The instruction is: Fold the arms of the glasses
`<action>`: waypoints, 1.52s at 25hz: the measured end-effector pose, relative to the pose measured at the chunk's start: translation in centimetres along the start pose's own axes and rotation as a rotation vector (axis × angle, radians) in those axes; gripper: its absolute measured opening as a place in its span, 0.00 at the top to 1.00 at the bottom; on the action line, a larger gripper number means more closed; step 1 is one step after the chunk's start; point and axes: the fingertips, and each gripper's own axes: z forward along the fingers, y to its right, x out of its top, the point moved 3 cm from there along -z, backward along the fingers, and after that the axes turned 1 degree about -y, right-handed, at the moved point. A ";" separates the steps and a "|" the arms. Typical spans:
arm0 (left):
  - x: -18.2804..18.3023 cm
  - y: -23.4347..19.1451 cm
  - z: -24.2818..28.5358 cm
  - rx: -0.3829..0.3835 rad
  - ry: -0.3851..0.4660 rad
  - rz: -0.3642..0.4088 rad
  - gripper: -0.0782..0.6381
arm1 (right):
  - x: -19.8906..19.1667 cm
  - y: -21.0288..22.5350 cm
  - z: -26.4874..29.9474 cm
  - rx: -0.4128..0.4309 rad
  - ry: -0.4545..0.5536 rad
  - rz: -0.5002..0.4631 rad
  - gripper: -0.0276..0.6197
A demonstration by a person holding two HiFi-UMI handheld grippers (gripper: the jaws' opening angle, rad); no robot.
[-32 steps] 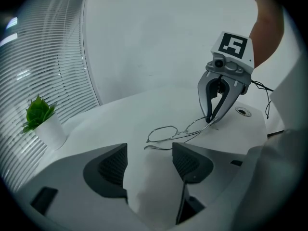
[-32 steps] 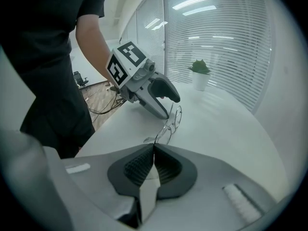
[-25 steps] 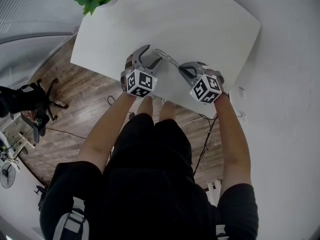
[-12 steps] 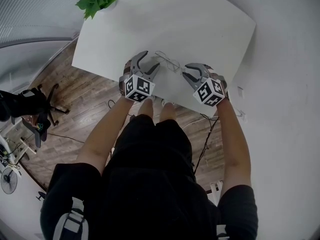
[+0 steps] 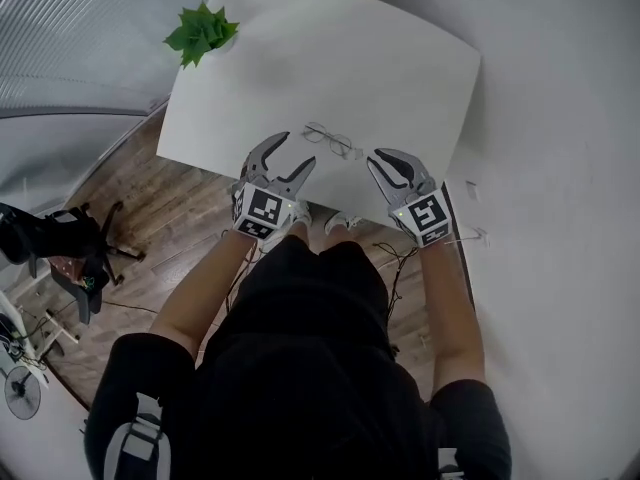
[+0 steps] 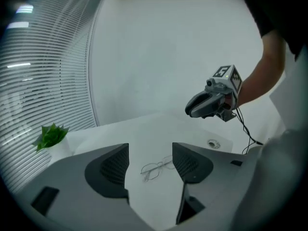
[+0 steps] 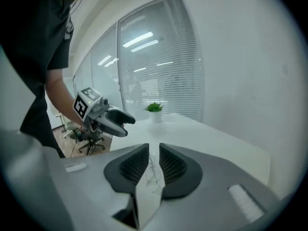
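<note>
Wire-framed, clear-lensed glasses (image 5: pixel 330 140) lay flat on the white rectangular worktop (image 5: pixel 400 58), near its front edge and between the two tools, touched by neither. The grey left tool (image 5: pixel 297 151), with its marker cube, hung over the worktop's near edge with its jaws spread wide and nothing between the pads. The glasses showed through the gap, down on the surface. The grey right tool (image 5: pixel 374 158) hovered on the other side, its jaws only a narrow slit apart after just closing further, and gripped nothing. The glasses' arms were too small to read as folded or not. A small green plant in a white pot (image 5: pixel 202 30) stood at the far left corner.
</note>
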 end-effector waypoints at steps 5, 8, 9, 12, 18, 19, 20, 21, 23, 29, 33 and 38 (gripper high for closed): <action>6.2 0.7 -3.9 -0.102 0.149 -0.016 0.53 | 4.5 -2.0 -3.7 -0.074 0.158 0.067 0.91; 9.6 1.2 -6.5 -0.138 0.232 -0.015 0.60 | 7.3 -3.8 -5.5 -0.086 0.254 0.100 0.93; 10.5 1.3 -7.2 -0.145 0.253 -0.007 0.61 | 8.2 -4.4 -6.0 -0.086 0.274 0.094 0.94; 12.9 1.5 -8.8 -0.167 0.312 0.015 0.65 | 11.2 -5.8 -6.8 -0.087 0.310 0.035 0.94; 16.4 2.2 -11.6 -0.201 0.397 0.044 0.77 | 15.7 -7.7 -8.5 -0.110 0.380 0.011 0.94; 16.8 2.2 -11.9 -0.203 0.408 0.050 0.80 | 16.3 -7.9 -8.5 -0.114 0.387 0.007 0.94; 17.2 2.1 -12.2 -0.204 0.419 0.055 0.83 | 16.7 -8.0 -8.6 -0.120 0.391 0.003 0.94; 17.6 2.1 -12.4 -0.205 0.429 0.058 0.86 | 17.0 -8.1 -8.6 -0.127 0.395 0.001 0.94; 18.1 2.1 -12.6 -0.206 0.441 0.056 0.88 | 17.4 -8.2 -8.6 -0.141 0.402 -0.001 0.94; 19.2 1.5 -12.2 -0.222 0.451 0.057 0.88 | 17.8 -7.4 -8.3 -0.192 0.404 0.000 0.94; 19.3 1.0 -11.5 -0.223 0.447 0.065 0.88 | 17.9 -6.9 -8.1 -0.202 0.390 -0.004 0.94; 19.8 0.6 -11.3 -0.224 0.454 0.057 0.88 | 18.0 -6.7 -7.9 -0.213 0.384 -0.013 0.94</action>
